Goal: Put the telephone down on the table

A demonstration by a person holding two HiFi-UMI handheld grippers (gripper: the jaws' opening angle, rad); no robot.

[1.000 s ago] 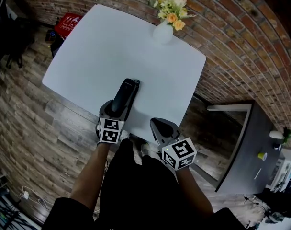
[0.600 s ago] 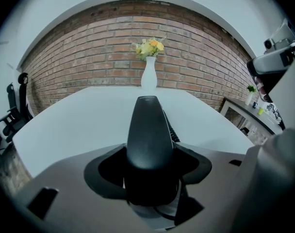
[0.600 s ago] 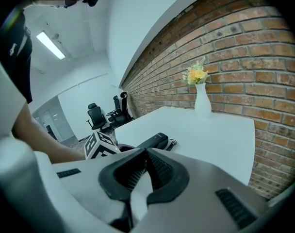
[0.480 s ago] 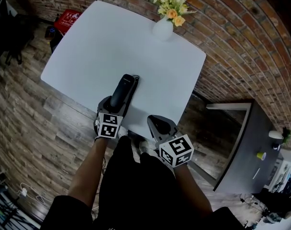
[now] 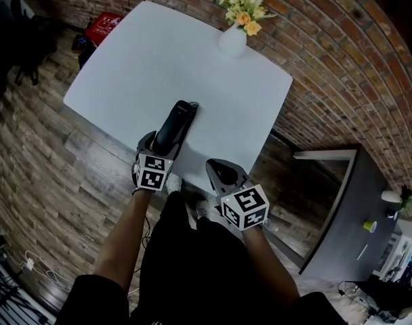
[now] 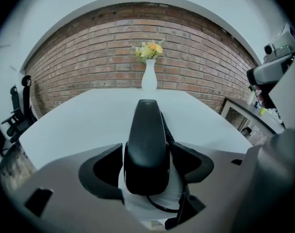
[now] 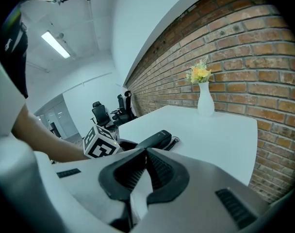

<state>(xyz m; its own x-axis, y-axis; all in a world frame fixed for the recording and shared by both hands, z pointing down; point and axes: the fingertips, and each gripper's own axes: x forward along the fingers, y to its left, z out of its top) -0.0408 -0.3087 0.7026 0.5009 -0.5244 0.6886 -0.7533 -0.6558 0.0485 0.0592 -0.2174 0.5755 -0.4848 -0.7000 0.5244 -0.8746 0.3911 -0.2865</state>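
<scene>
A black telephone handset [image 5: 174, 125] with a coiled cord lies lengthways on the white table [image 5: 158, 53], close to its near edge. My left gripper [image 5: 164, 145] straddles the handset's near end. In the left gripper view the telephone [image 6: 146, 144] fills the gap between the two dark pads of the left gripper [image 6: 146, 165]. The jaws are opening and the pads stand just off its sides. My right gripper [image 5: 219, 172] hangs off the table's near edge, to the right of the handset. Its jaws are shut and empty [image 7: 146, 152], with the telephone [image 7: 156, 140] beyond them.
A white vase of flowers [image 5: 233, 40] stands at the table's far edge by the brick wall. A red box [image 5: 104, 27] sits on the floor at the far left. A dark cabinet [image 5: 341, 208] stands to the right. Office chairs [image 7: 101, 113] are at the left.
Both grippers and the handset sit slightly higher in the head view than a second ago. The handset stays between the left jaws at the table's near edge.
</scene>
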